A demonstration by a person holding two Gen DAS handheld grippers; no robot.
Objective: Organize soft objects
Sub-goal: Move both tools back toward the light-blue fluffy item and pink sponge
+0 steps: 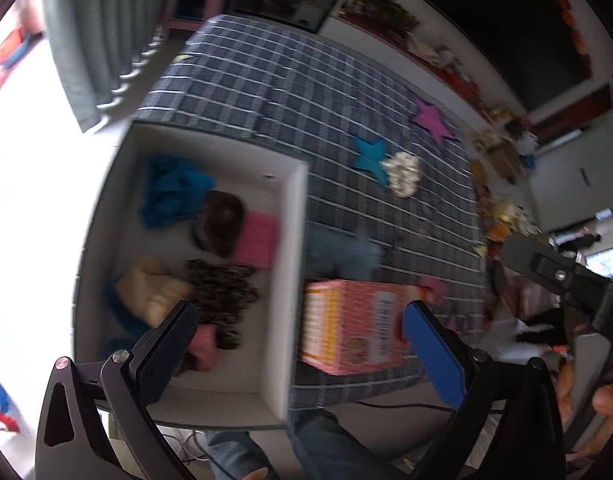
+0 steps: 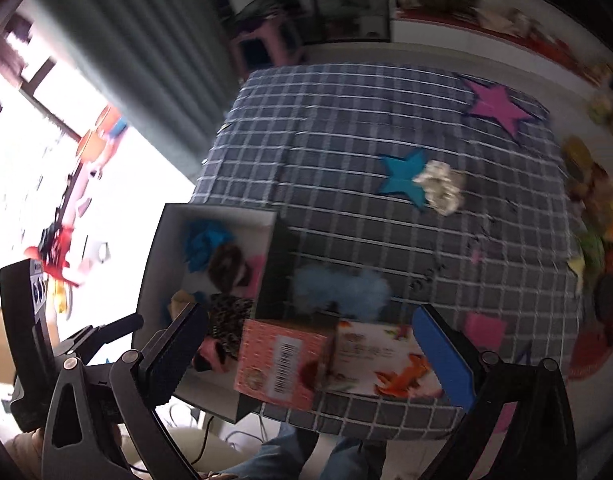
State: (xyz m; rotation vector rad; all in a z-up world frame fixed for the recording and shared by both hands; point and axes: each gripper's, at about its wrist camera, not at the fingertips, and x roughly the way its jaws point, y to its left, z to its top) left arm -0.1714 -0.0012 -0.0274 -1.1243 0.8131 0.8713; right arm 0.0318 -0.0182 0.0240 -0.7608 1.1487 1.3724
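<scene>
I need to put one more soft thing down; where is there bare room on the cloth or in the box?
Free: the far cloth beyond the blue star and left of the pink star. Crowded: the white box, nearly full, and the near edge, with the pink carton and blue fluff.

A woven checked tablecloth [image 2: 346, 128] in matt grey covers the table. The white box [image 1: 294, 216] looks like smooth matt cardboard; the pink carton [image 2: 282, 364] is printed card with a slight sheen. Soft things — a fluffy pale-blue tuft [image 2: 342, 288], a crinkled cream scrunchie [image 2: 442, 186] — look like cloth. Two stars [image 2: 498, 106] seem flat felt.
</scene>
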